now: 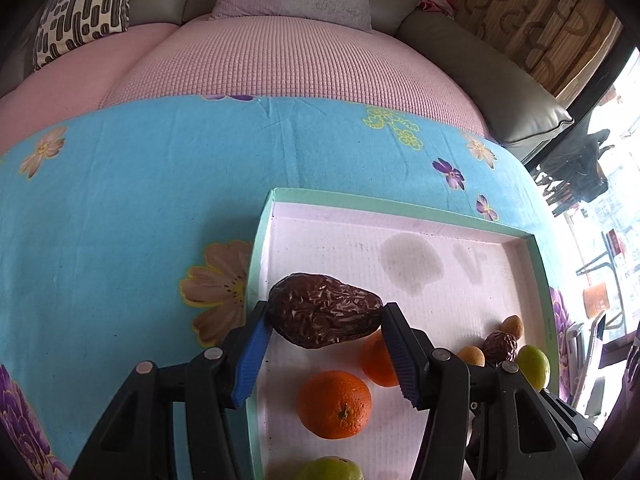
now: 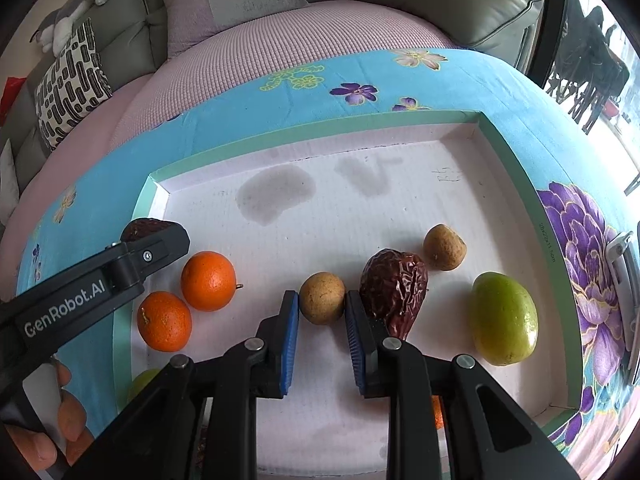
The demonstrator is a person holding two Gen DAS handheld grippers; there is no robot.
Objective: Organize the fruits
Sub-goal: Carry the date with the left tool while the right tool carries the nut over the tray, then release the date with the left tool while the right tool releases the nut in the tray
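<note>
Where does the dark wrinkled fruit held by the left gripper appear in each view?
Left wrist view: the held wrinkled fruit sits low in the centre, clamped in the left gripper above the tray.
Right wrist view: only its top shows at the left edge, behind the left gripper.
Shared landmark: the two oranges by the tray's left wall.

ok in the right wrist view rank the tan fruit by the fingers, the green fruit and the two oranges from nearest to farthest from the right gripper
From the right gripper:
1. Tan round fruit, just ahead of the fingertips.
2. Green fruit, off to the right.
3. The two oranges, rear one and front one, off to the left; too close to call between them.
</note>
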